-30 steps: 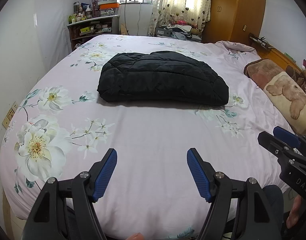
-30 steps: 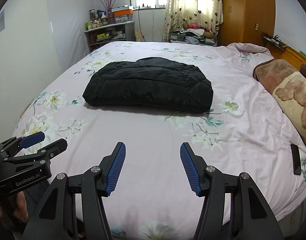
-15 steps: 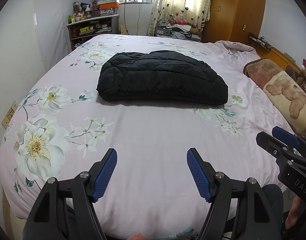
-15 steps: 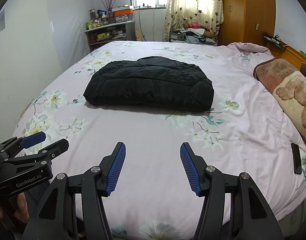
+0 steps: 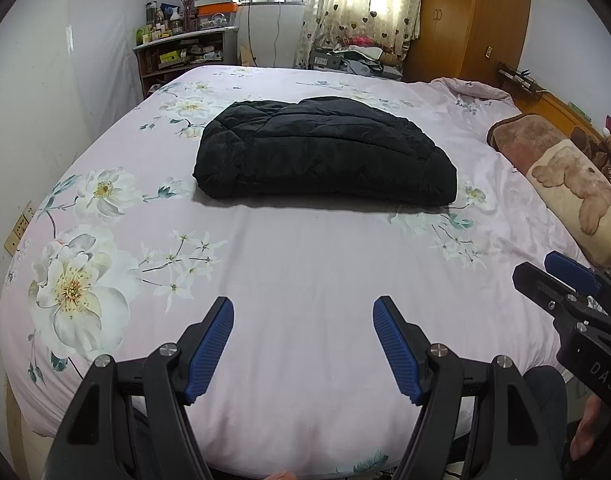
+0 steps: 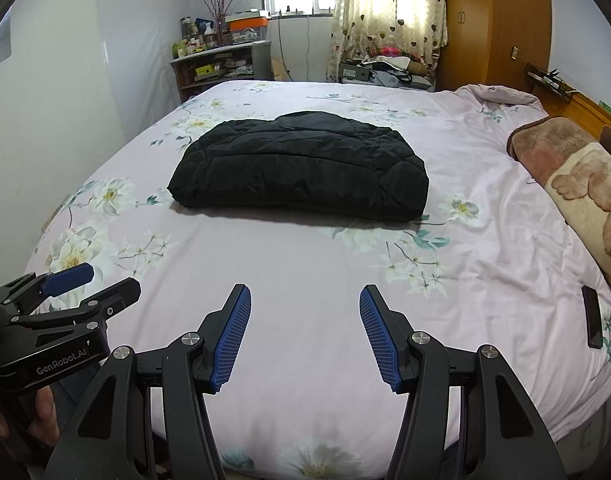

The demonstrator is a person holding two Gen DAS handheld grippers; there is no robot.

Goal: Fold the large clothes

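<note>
A black quilted jacket lies folded into a flat bundle in the middle of the bed; it also shows in the right wrist view. My left gripper is open and empty, held over the near part of the bed, well short of the jacket. My right gripper is open and empty, also over the near part of the bed. The right gripper shows at the right edge of the left wrist view, and the left gripper at the left edge of the right wrist view.
The bed has a pink floral sheet. A brown bear-print blanket lies at the right by the headboard. A dark phone lies near the right bed edge. A cluttered shelf and a wooden wardrobe stand beyond.
Nothing has moved apart from a very slight shift of both views. Both grippers stay open and the jacket lies still.
</note>
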